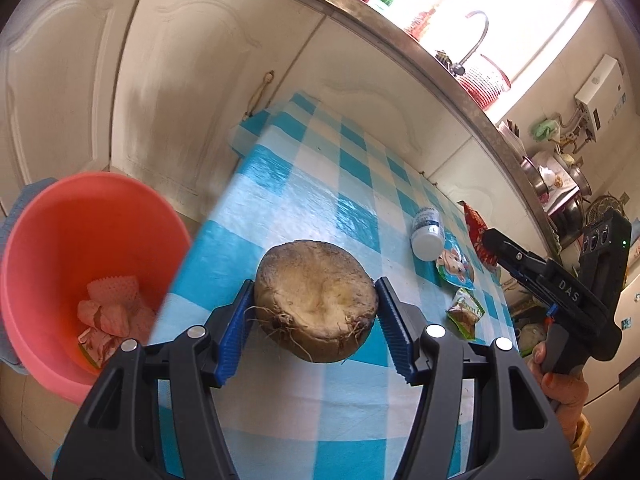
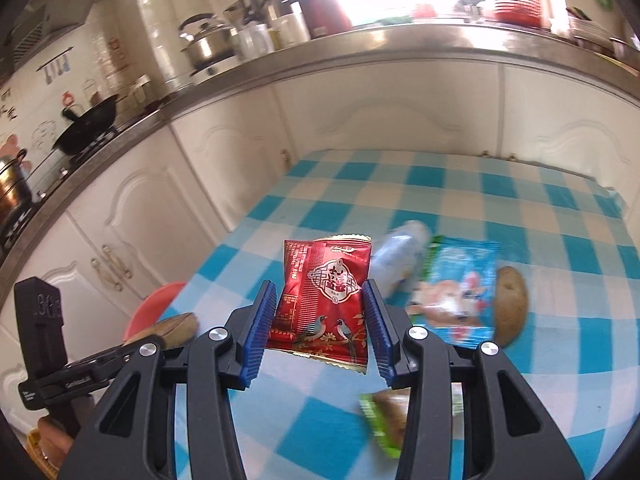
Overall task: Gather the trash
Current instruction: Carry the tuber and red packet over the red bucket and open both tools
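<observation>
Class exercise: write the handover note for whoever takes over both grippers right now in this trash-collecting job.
Left gripper: shut on the brown cut root vegetable, near the pink plastic bucket.
Right gripper: shut on the red foil snack packet, above the blue-checked table.
Done: crumpled wrappers already in the bucket.
Left: drop both held items in, then the white plastic bottle, blue cartoon packet, green packet and brown potato.

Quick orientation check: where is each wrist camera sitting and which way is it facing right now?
Left wrist: on the left gripper, looking along its fingers at a held root vegetable, pink bin beside the table; right gripper and hand visible.
Right wrist: on the right gripper, facing a held red packet and the cabinets.
Shared: checked tablecloth, blue packet.
</observation>
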Available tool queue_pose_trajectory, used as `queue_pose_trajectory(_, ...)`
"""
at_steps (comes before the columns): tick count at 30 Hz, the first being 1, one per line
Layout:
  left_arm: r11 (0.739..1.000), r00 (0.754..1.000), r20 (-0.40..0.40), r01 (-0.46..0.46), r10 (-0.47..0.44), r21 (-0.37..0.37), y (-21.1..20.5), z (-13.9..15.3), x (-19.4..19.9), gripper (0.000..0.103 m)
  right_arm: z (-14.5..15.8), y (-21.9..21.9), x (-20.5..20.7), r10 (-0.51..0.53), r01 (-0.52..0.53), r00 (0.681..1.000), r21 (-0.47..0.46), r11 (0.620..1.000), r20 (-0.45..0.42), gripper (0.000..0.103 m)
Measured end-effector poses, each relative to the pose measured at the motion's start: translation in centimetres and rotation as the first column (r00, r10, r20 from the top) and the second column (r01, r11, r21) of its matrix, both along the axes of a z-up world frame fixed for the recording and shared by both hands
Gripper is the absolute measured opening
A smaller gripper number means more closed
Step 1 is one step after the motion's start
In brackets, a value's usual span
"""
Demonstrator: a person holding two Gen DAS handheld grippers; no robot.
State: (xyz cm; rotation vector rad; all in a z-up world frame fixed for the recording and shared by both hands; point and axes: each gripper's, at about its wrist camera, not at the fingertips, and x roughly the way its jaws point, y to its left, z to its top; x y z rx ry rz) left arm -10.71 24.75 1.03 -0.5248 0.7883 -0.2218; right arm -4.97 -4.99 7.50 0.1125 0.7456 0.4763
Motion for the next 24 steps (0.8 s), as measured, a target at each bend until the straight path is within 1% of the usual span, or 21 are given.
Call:
queue_pose_trajectory(5, 0.996, 0.996, 0.019, -0.091, 0.091, 0.014, 3.5, 1.0, -1.3, 0.061, -0.4, 5.3, -0.4, 0.146, -0.143, 0.988, 0.052, 0.988, -0.048, 0.046)
queue_pose_trajectory(8, 0.987, 0.987, 0.023, -0.161, 0.161, 0.023, 6.1, 1.3, -2.2, 0.061, -0.5, 8.8, -0.6, 0.239, -0.234, 0.968, 0.079, 0.969, -0.069, 0.046)
queue_pose_trajectory(10, 0.979, 0.979, 0.017, -0.203, 0.203, 0.030, 7.7, 1.2, -2.6, 0.061, -0.4, 11.2, -1.0, 0.290, -0.285, 0.955, 0.073, 0.956, -0.068, 0.046)
queue_pose_trajectory(12, 0.968, 0.968, 0.002, -0.249, 0.249, 0.035, 9.4, 0.8, -3.1, 0.061, -0.5, 13.3, -1.3, 0.331, -0.326, 0.941, 0.070, 0.943, -0.072, 0.046)
queue_pose_trajectory(15, 0.955, 0.955, -0.020, -0.295, 0.296, 0.041, 11.1, 0.1, -3.5, 0.061, -0.7, 16.1, -1.4, 0.381, -0.374, 0.921, 0.080, 0.924, -0.087, 0.046)
queue_pose_trajectory(19, 0.948, 0.947, -0.050, -0.316, 0.318, 0.051, 12.2, -1.0, -3.5, 0.061, -1.2, 19.4, -1.6, 0.431, -0.425, 0.896, 0.078, 0.902, -0.109, 0.046)
queue_pose_trajectory(22, 0.948, 0.946, -0.073, -0.313, 0.317, 0.060, 12.5, -2.0, -3.2, 0.061, -1.9, 21.1, -1.5, 0.455, -0.447, 0.881, 0.086, 0.890, -0.133, 0.047)
queue_pose_trajectory(24, 0.948, 0.944, -0.090, -0.311, 0.316, 0.069, 12.5, -2.7, -2.8, 0.061, -2.3, 22.0, -1.5, 0.467, -0.458, 0.872, 0.091, 0.884, -0.147, 0.049)
